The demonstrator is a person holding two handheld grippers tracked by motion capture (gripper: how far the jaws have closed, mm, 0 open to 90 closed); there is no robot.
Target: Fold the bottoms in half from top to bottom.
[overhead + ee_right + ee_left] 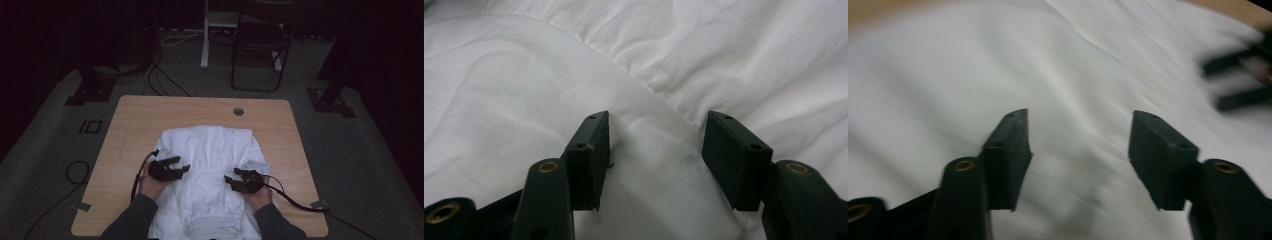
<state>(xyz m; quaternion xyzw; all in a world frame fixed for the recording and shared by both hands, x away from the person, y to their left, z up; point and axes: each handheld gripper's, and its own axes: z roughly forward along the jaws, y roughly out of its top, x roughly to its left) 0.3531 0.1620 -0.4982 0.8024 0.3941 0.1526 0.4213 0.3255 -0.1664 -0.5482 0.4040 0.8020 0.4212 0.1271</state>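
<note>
A white garment [210, 145] lies spread on the wooden table [135, 125], its ribbed elastic band [210, 226] at the near edge. My left gripper [185, 169] hovers over the garment's left side, pointing right. In the left gripper view the left gripper [1078, 137] is open over smooth, blurred white cloth [998, 65], with nothing between the pads. My right gripper [228, 179] is over the garment's right side, pointing left. In the right gripper view the right gripper [655, 137] is open, and a folded edge of cloth [644, 80] runs just beyond its tips.
The right gripper's jaws [1243, 80] appear blurred at the far right of the left gripper view. A round cable hole [238, 111] sits near the table's far edge. A black chair [260, 50] and floor cables [160, 75] lie beyond the table.
</note>
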